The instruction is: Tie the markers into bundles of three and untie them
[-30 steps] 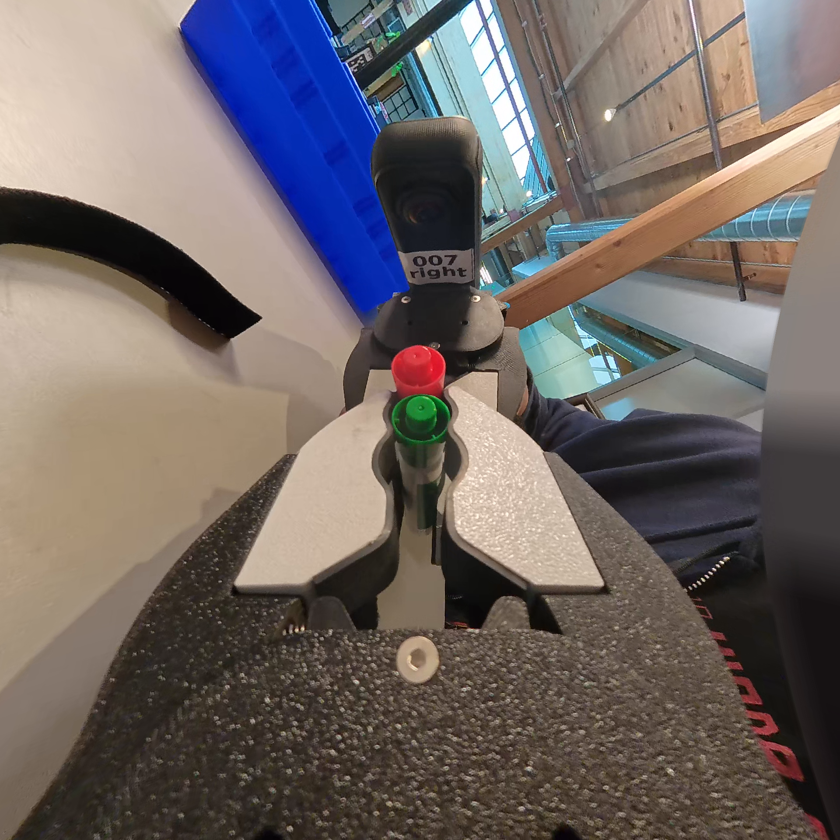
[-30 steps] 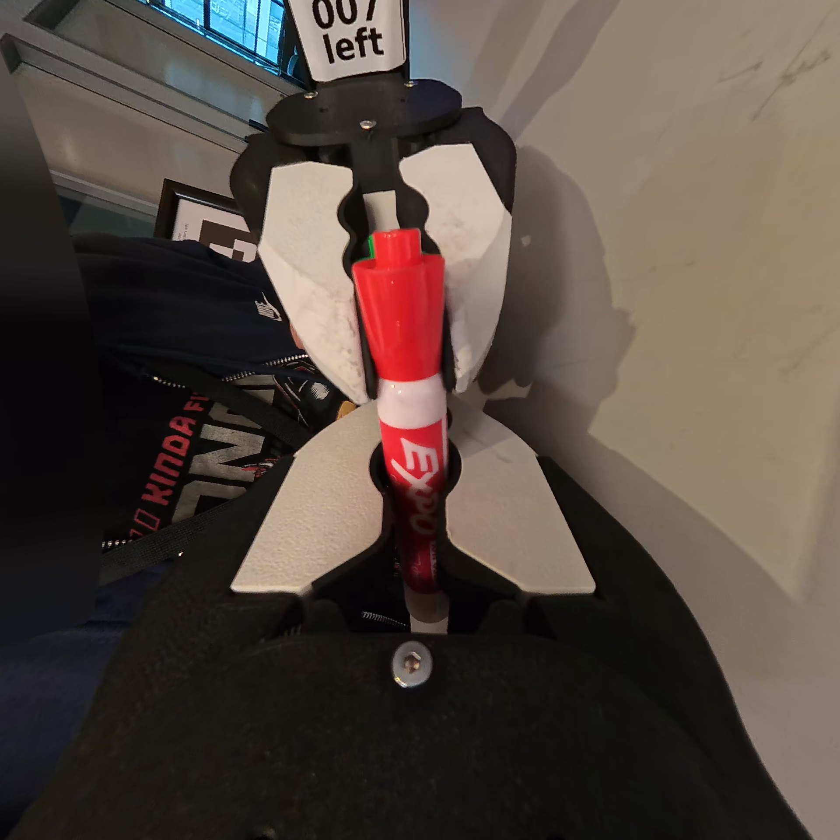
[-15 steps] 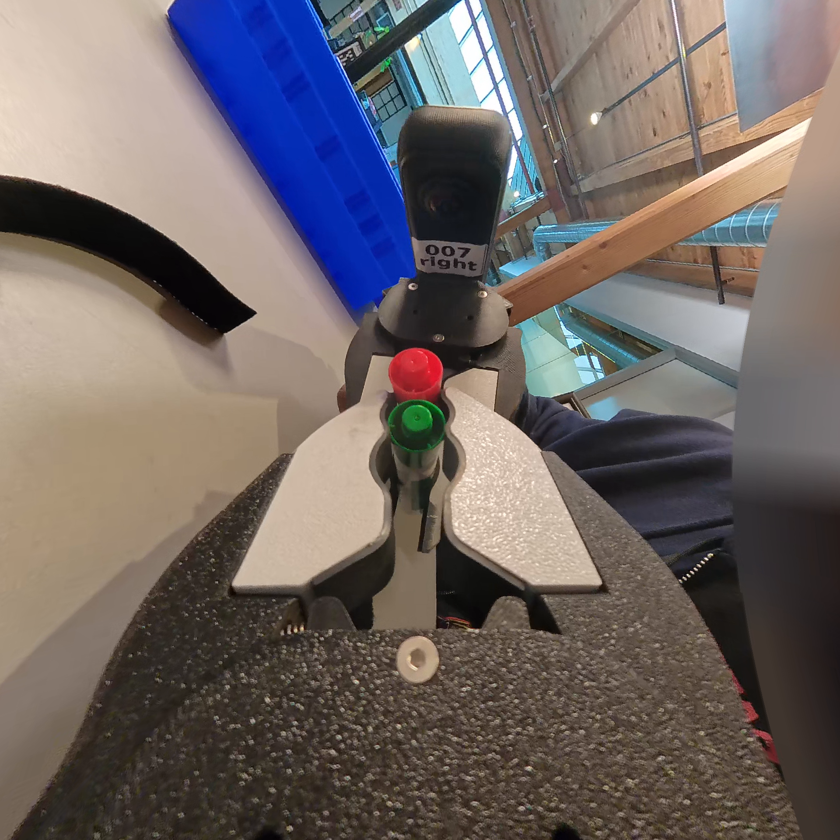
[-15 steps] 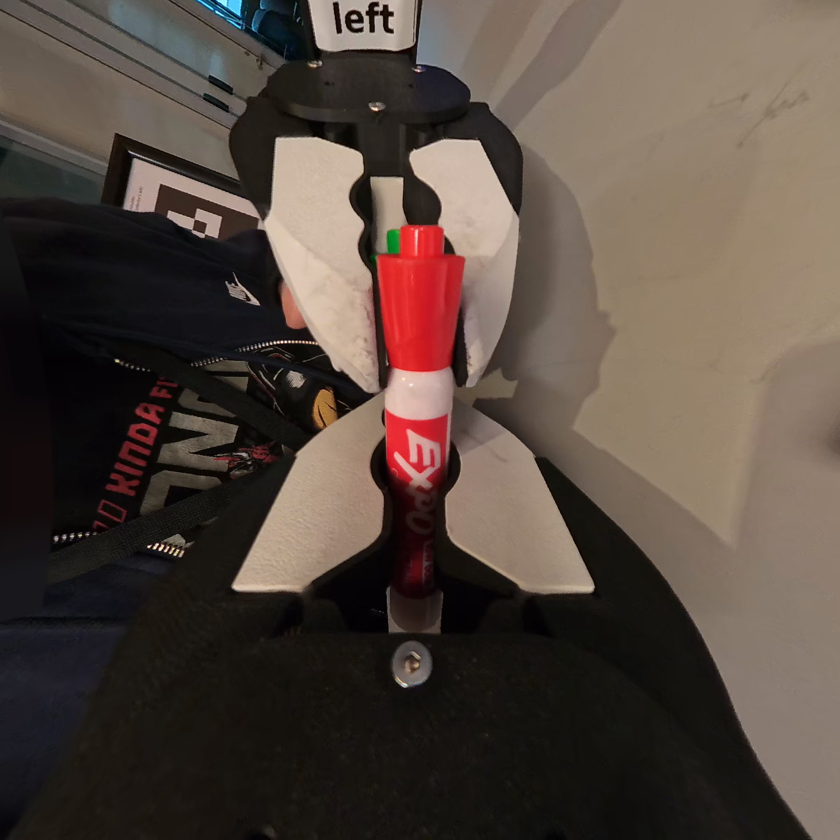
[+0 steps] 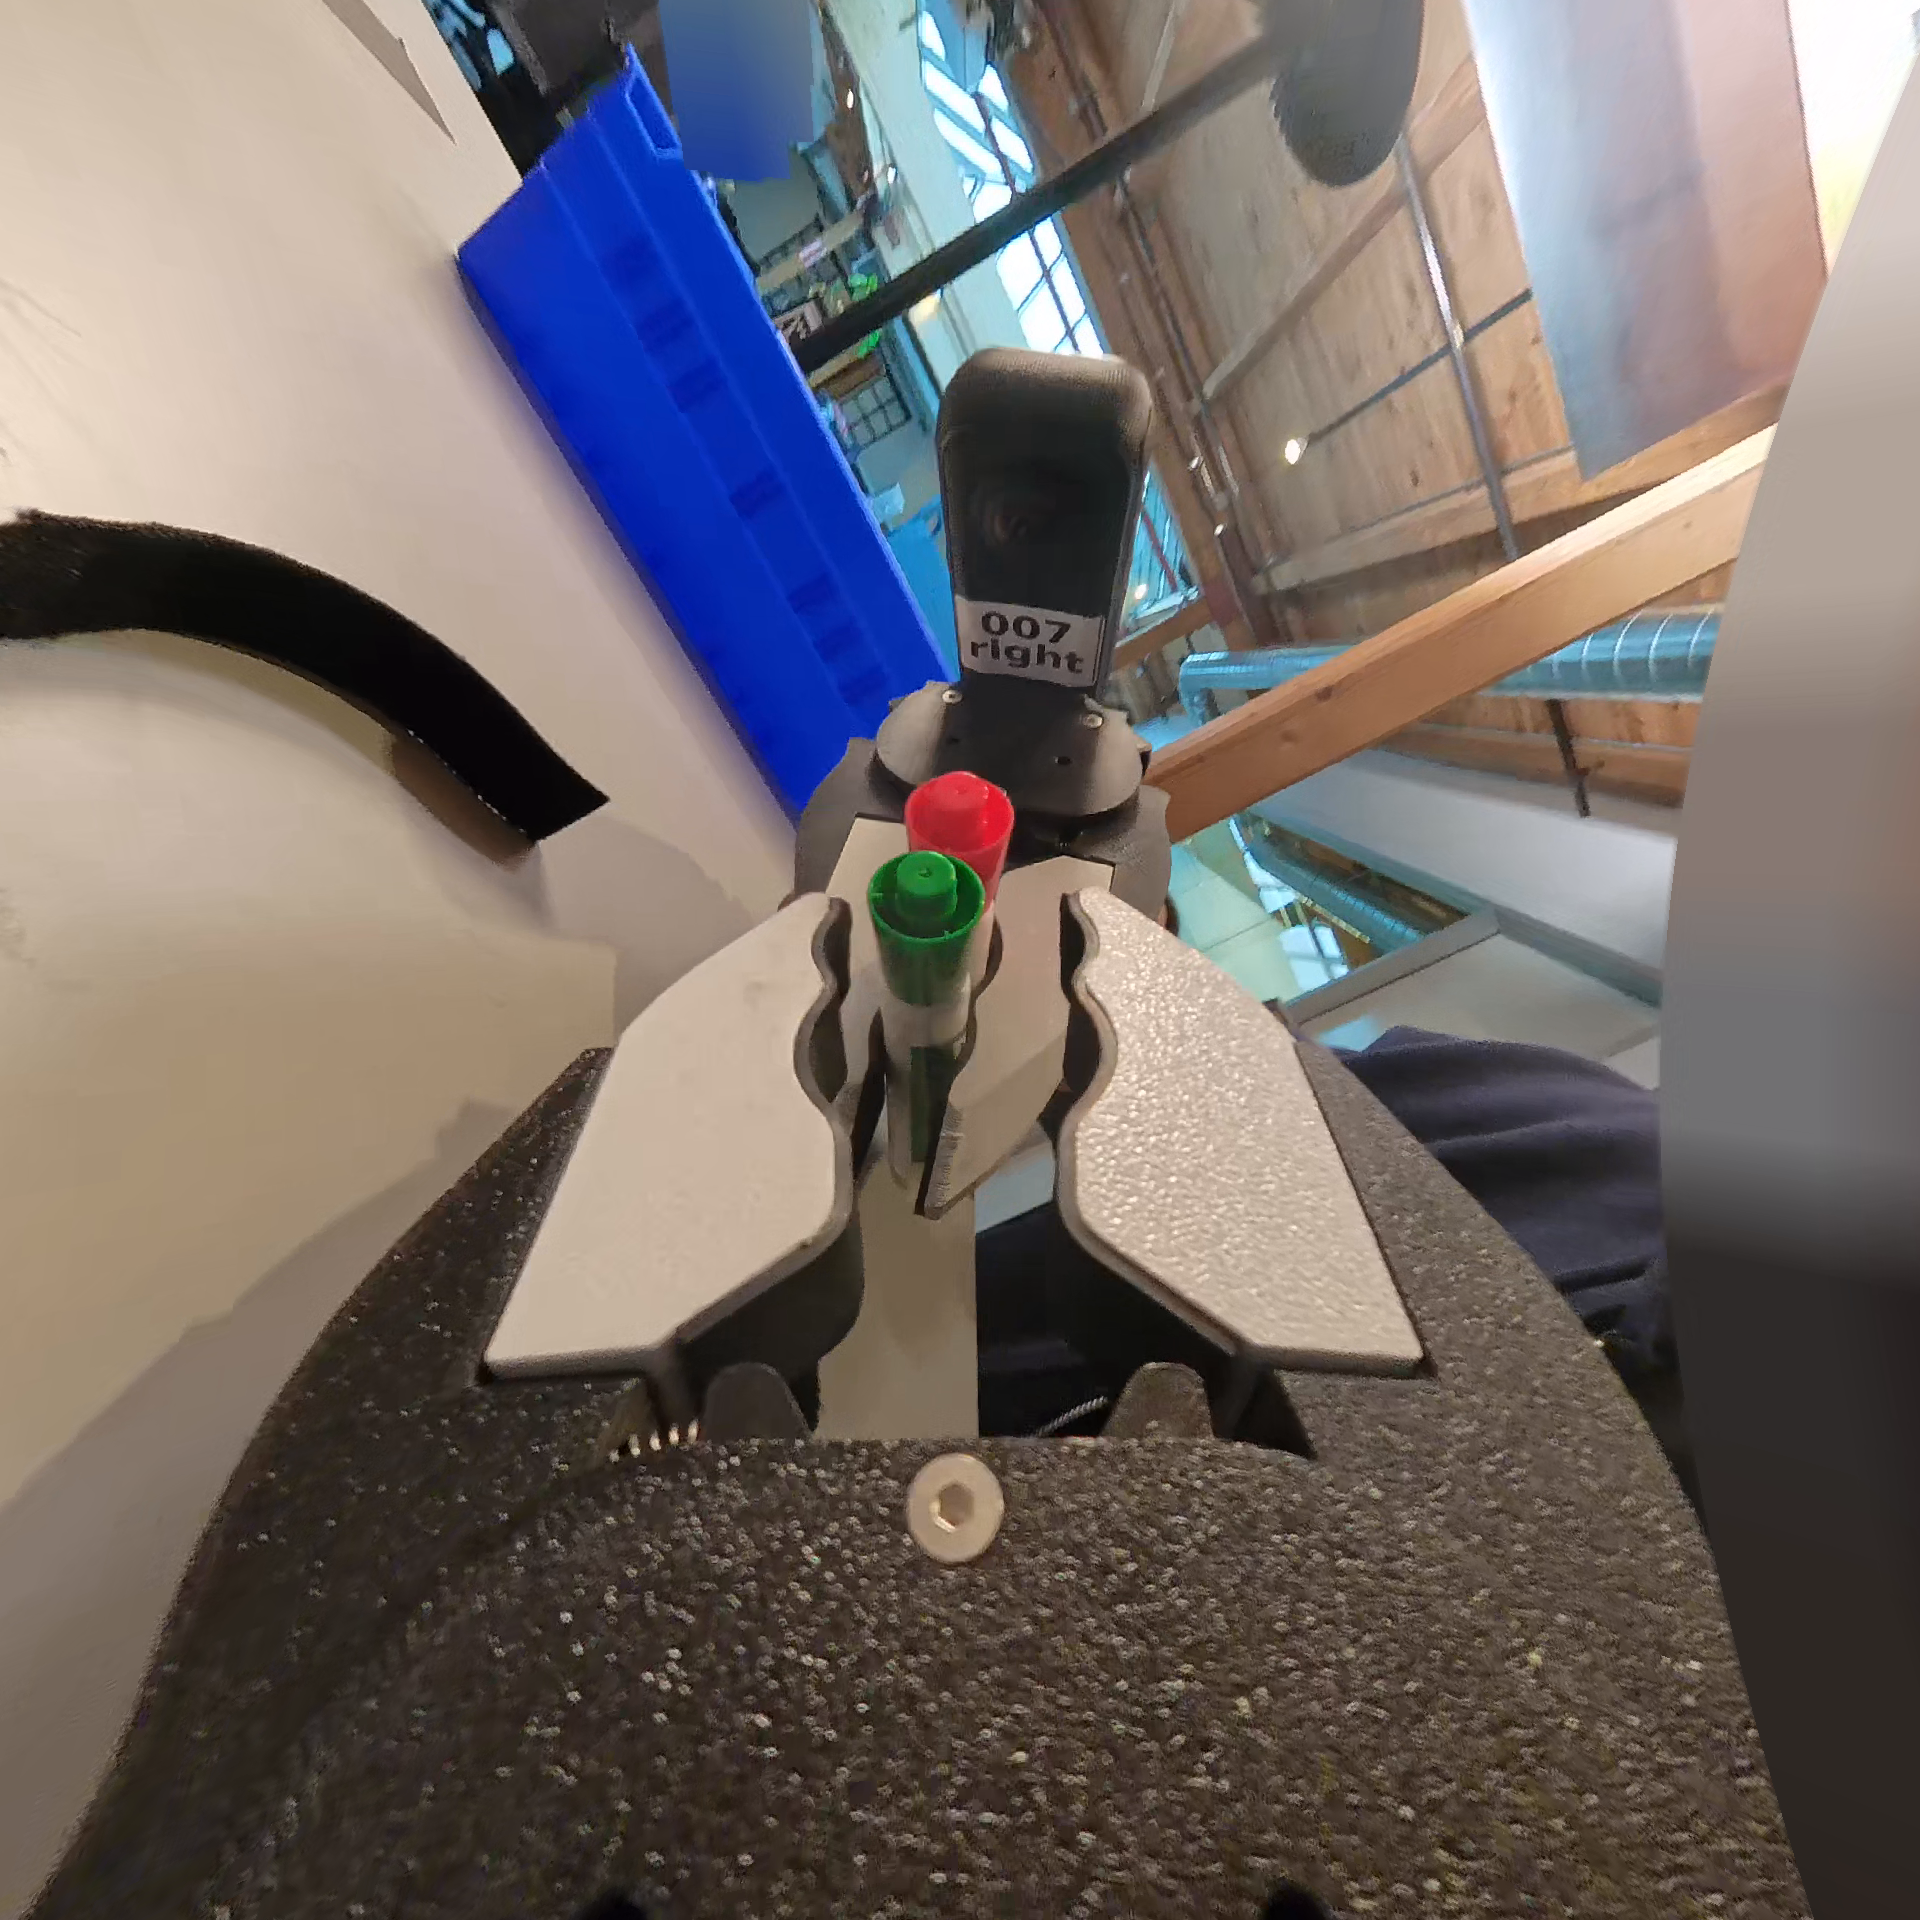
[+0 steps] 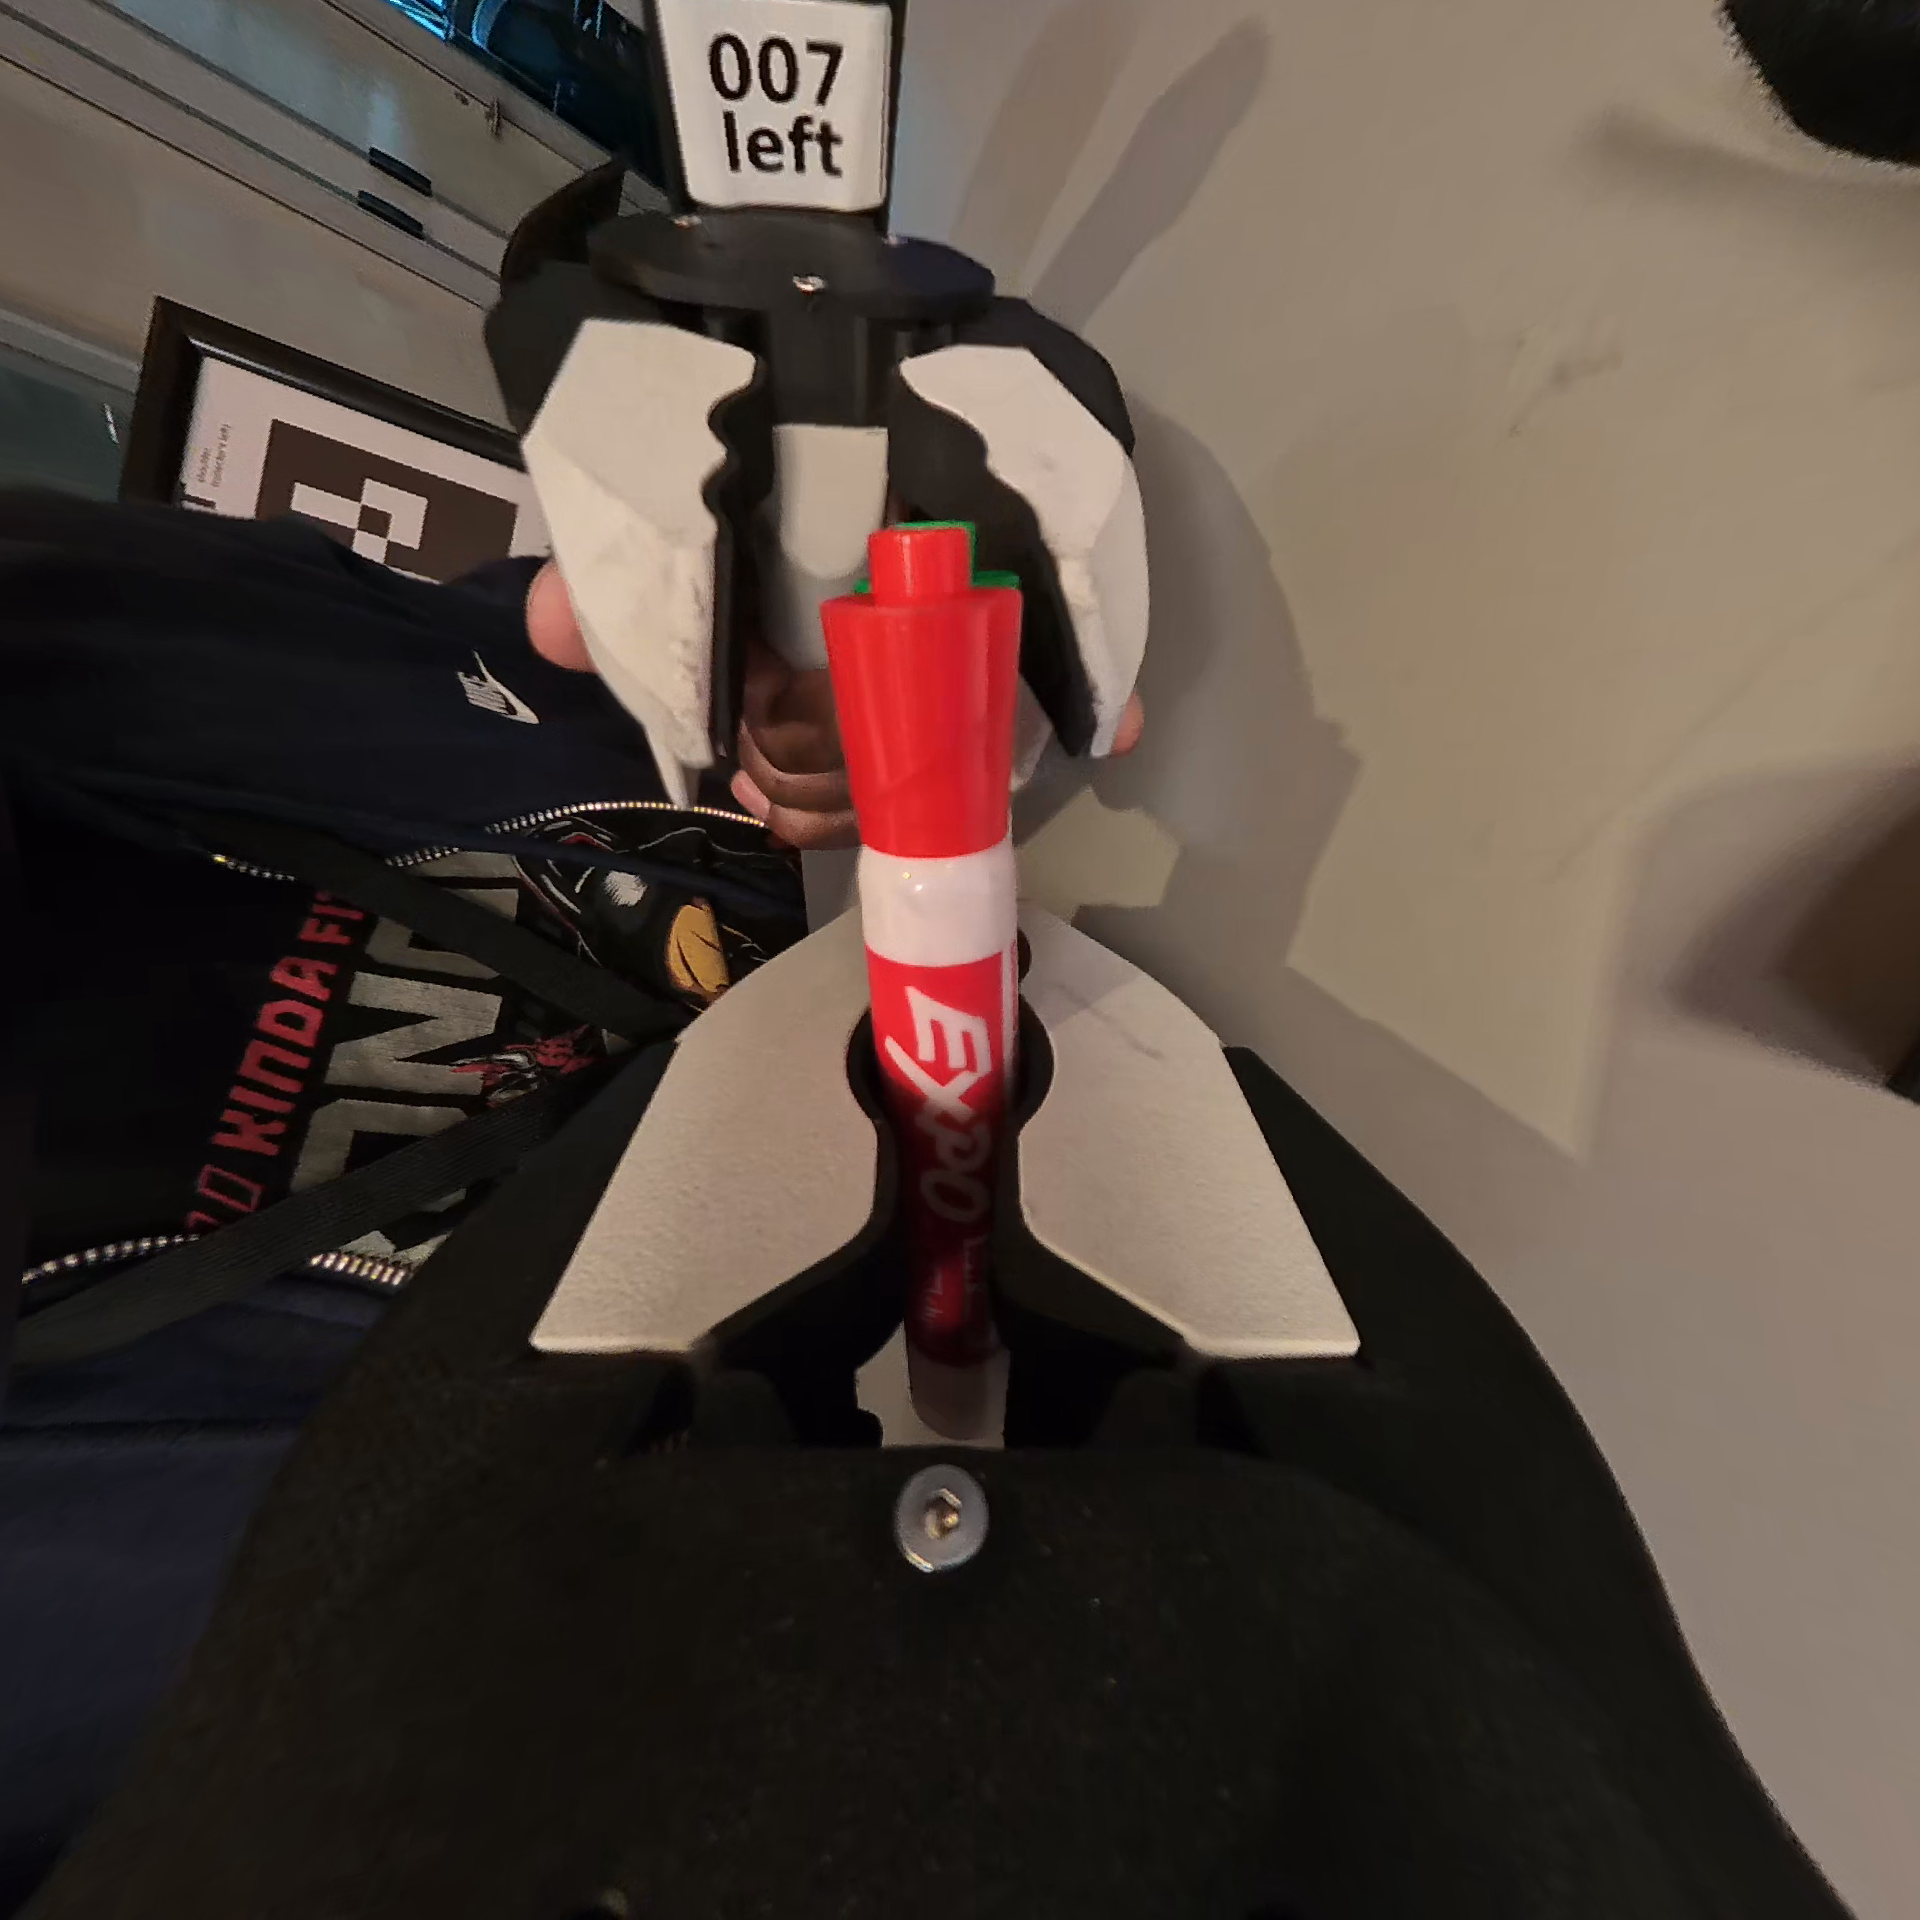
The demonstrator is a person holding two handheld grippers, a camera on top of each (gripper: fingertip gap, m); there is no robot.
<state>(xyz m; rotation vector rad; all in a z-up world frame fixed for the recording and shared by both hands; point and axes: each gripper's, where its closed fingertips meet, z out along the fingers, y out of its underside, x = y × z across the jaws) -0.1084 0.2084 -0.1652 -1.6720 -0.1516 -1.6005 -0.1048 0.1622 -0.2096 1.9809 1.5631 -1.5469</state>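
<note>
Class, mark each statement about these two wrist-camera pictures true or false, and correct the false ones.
1. The right tool is shut on the red-capped marker pen. True.
2. The left tool is clamped tight on the green-capped marker pen. False: its fingers stand apart, with a clear gap on one side of the pen.
3. The black fabric strap is wrapped around both pens. False: it lies apart from them on the pale surface.
4. A blue plastic bin sits beyond the strap. True.

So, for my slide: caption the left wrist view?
Open left gripper around a green marker, right gripper opposite holding a red marker.
</note>
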